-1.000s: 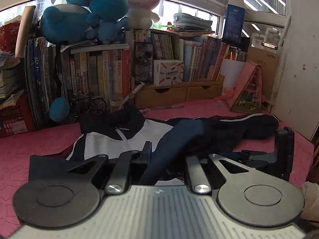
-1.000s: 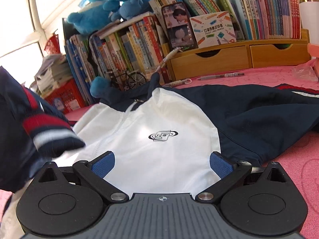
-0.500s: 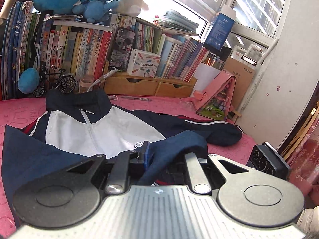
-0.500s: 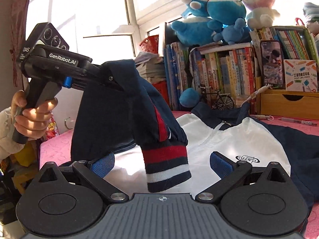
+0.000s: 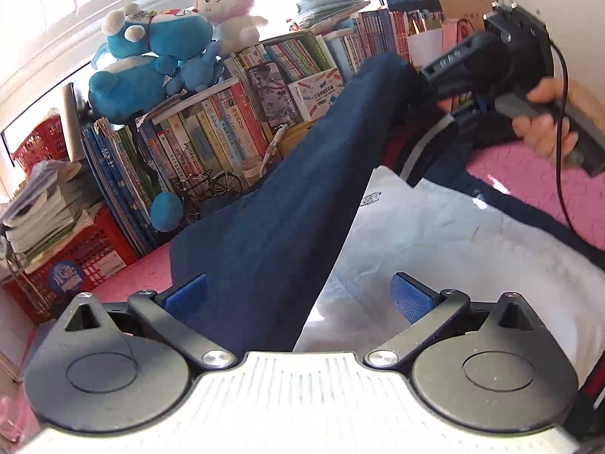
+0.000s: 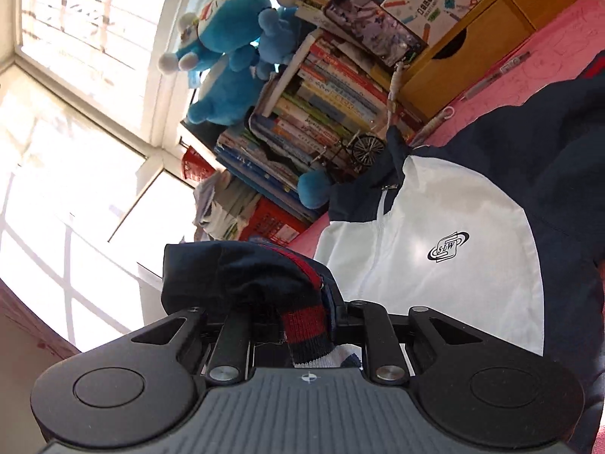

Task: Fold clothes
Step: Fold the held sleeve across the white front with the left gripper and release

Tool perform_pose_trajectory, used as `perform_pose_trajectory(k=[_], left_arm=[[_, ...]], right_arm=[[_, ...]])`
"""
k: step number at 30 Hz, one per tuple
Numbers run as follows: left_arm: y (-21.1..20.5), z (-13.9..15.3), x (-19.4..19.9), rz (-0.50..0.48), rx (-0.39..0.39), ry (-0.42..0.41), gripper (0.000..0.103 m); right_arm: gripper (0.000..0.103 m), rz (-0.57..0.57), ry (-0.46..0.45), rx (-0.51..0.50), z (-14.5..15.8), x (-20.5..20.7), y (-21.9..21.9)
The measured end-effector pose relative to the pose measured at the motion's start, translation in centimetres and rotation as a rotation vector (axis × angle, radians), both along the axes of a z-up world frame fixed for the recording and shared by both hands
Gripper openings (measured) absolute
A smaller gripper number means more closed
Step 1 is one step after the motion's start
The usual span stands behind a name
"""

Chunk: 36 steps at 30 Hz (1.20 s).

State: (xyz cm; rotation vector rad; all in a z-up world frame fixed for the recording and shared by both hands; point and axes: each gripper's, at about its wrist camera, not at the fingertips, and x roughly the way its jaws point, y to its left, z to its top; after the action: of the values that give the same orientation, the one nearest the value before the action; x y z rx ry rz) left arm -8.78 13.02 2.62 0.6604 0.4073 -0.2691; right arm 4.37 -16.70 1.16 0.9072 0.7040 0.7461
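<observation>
The right gripper (image 6: pixel 302 314) has just closed its fingers on the striped cuff (image 6: pixel 306 327) of the navy sleeve (image 5: pixel 302 189). The left gripper (image 5: pixel 298 293) has just spread wide, the sleeve running loose between its fingers toward 1 o'clock. The jacket (image 6: pixel 453 246) lies on the pink table (image 5: pixel 537 178).

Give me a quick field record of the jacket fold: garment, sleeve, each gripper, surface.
garment: navy and white jacket, spread front-up, zip closed
sleeve: navy sleeve lifted across the white chest, striped cuff at its end
left gripper: jaws just opened wide; sleeve passes between them, not pinched
right gripper: jaws just closed, clamped on the striped cuff
surface: pink cover
</observation>
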Motion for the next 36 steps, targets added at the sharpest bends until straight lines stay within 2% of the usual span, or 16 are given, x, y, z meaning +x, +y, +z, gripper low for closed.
perform_pose_trajectory(k=[3,6,9,11,13,15,18,19,21,22,23,26,30,31,33,36], left_arm=[[-2.5,-3.8,1.9,0.069,0.206,-0.048,0.103],[-1.4,-5.7,6.0,0.188,0.236,-0.068,0.103],[0.9,-4.2,11.2,0.370,0.251,-0.187,0.103],[4.3,-1.8,14.2,0.488,0.224,-0.230,0.103],[8.3,1.1,17.1,0.608,0.180,-0.273,0.103],[12.5,3.5,19.4,0.718,0.124,-0.279,0.103],[18.4,4.5,22.9,0.856,-0.012,-0.160,0.103],[19.9,4.0,23.9,0.896,-0.044,-0.115,0.103],[22.0,2.0,25.0,0.941,-0.046,-0.043,0.103],[22.5,0.7,25.4,0.953,-0.030,-0.001,0.103],[22.9,-0.8,25.7,0.963,-0.011,0.043,0.103],[23.1,-4.9,26.3,0.972,0.048,0.138,0.102],[20.7,-6.2,24.7,0.905,0.144,0.090,0.100],[19.9,-6.2,23.7,0.857,0.168,0.071,0.100],[18.1,-5.7,21.2,0.757,0.223,0.023,0.102],[15.8,-4.3,17.2,0.645,0.267,-0.026,0.103]], right_arm=[[0.021,0.043,0.046,0.163,0.5,0.2,-0.9],[0.021,0.088,0.089,0.244,0.7,-0.3,-0.7],[0.021,0.094,0.108,0.234,1.0,-1.0,-0.7],[0.021,0.076,0.107,0.186,1.3,-0.9,-0.4],[0.022,0.090,0.119,0.178,1.3,0.0,0.9],[0.023,0.129,0.115,0.167,1.6,1.8,2.9],[0.025,0.181,0.099,0.089,2.0,4.5,7.3],[0.031,0.193,0.093,0.055,1.8,5.1,8.5],[0.047,0.211,0.095,-0.002,1.1,5.5,10.2],[0.059,0.221,0.096,-0.033,0.6,5.6,10.8],[0.066,0.218,0.088,-0.086,0.2,5.5,11.1],[0.067,0.149,0.057,-0.299,-0.8,5.0,10.9],[0.068,0.029,0.012,-0.500,-1.9,4.3,9.0],[0.068,0.001,0.001,-0.533,-2.0,4.2,8.4],[0.071,-0.050,-0.009,-0.581,-2.0,4.0,6.9],[0.071,-0.125,0.001,-0.580,-2.0,4.1,3.6]])
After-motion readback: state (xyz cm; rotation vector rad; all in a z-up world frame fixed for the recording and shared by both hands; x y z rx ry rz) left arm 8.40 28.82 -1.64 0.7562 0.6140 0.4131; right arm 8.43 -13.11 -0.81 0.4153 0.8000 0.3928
